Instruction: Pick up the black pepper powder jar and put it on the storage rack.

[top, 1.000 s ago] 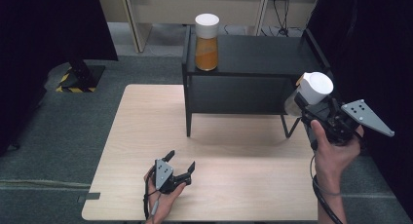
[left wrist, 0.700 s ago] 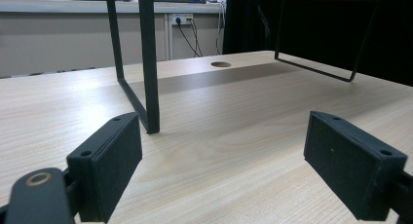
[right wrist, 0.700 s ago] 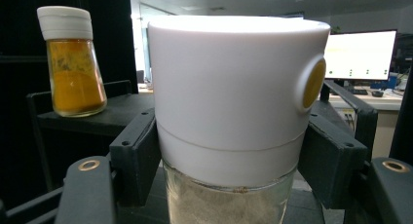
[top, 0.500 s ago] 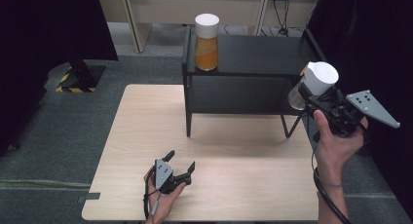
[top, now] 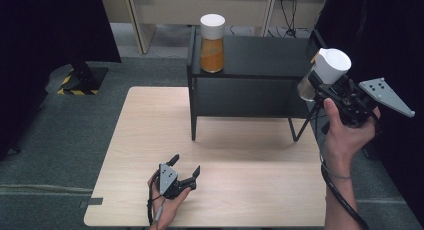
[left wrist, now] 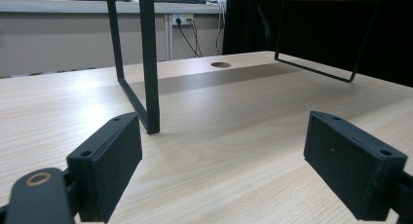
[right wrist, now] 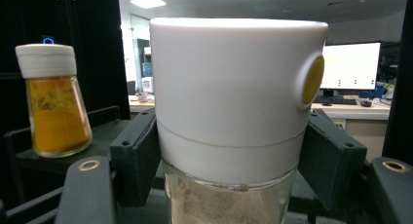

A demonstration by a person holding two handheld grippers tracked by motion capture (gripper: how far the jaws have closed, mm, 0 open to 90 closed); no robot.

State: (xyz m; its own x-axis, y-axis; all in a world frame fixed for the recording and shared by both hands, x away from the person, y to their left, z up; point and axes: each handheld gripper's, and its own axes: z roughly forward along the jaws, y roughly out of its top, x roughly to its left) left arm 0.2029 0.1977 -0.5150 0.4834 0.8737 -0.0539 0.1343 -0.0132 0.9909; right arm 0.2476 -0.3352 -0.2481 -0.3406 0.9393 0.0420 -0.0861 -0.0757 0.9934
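A: Right hand-held gripper point(top: 320, 87)?

B: Pinching a jar point(top: 326, 72) by the white cap's lower edge, one jaw pressed on each side. Held in the air just past the right end of the black shelf point(top: 260, 57), about level with its top. Tilted in the high view, cap up and leaning right.

A: Inside the jar?

B: Pale powder behind clear glass, seen under the cap in the right gripper view point(right wrist: 229, 199). Yellow round spot on the cap's side (a button, perhaps, cannot tell).

A: Left hand-held gripper point(top: 186, 167)?

B: Spread wide, nothing between the jaws. Resting low over the tabletop point(top: 150, 120) near its front edge, well apart from the jar. Pointing toward the shelf's front left leg point(left wrist: 148, 63) in the left gripper view.

A: On the shelf?

B: A second jar point(top: 212, 43), upright near the left end of the top, white cap, orange powder inside. Also visible at the left of the right gripper view point(right wrist: 52, 100), behind the held jar.

A: Shelf itself?

B: Standing on the far half of the tabletop, thin black legs touching the wood.
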